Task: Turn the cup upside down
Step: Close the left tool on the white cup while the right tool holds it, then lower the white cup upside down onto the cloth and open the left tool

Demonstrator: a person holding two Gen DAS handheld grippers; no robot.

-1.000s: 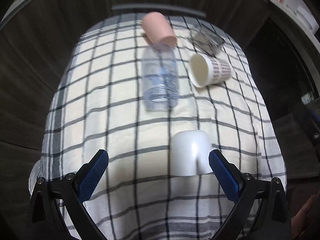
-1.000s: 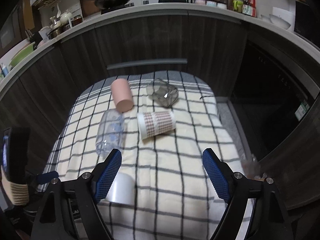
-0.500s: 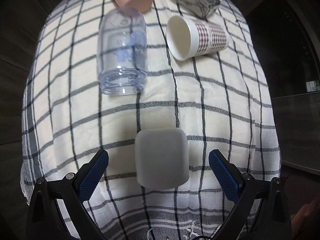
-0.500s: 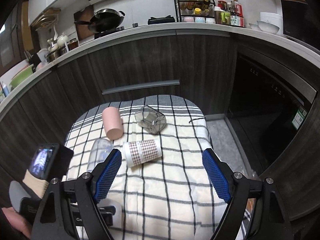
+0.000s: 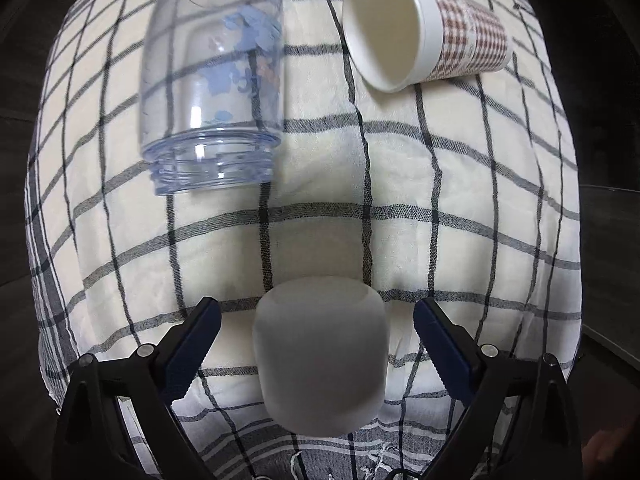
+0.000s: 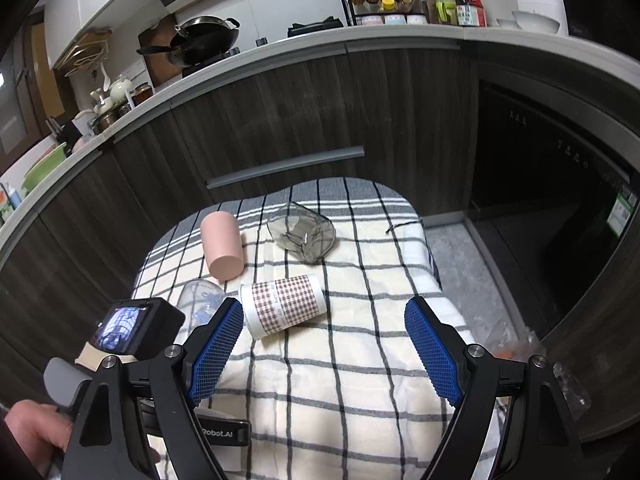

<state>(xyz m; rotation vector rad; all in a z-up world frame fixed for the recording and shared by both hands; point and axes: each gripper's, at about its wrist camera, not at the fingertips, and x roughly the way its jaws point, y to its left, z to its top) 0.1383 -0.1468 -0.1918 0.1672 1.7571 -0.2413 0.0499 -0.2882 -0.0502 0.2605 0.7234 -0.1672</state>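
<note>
A white cup [image 5: 320, 356] stands upside down on the checked cloth [image 5: 460, 240], its flat base facing me. My left gripper [image 5: 318, 340] is open, its blue pads on either side of the cup with gaps to both. My right gripper [image 6: 324, 354] is open and empty, held higher over the cloth [image 6: 360, 380]. The white cup is hidden in the right wrist view.
A clear plastic bottle [image 5: 212, 92] and a checked paper cup [image 5: 424, 28] lie on their sides beyond the white cup. In the right wrist view a pink cup [image 6: 222, 246] and a grey glass jar [image 6: 302, 236] lie further back. Dark kitchen cabinets [image 6: 280, 120] stand behind.
My left gripper has come down lower and closer to the white cup, which now sits between the pads. My right gripper has lifted and pulled back.
</note>
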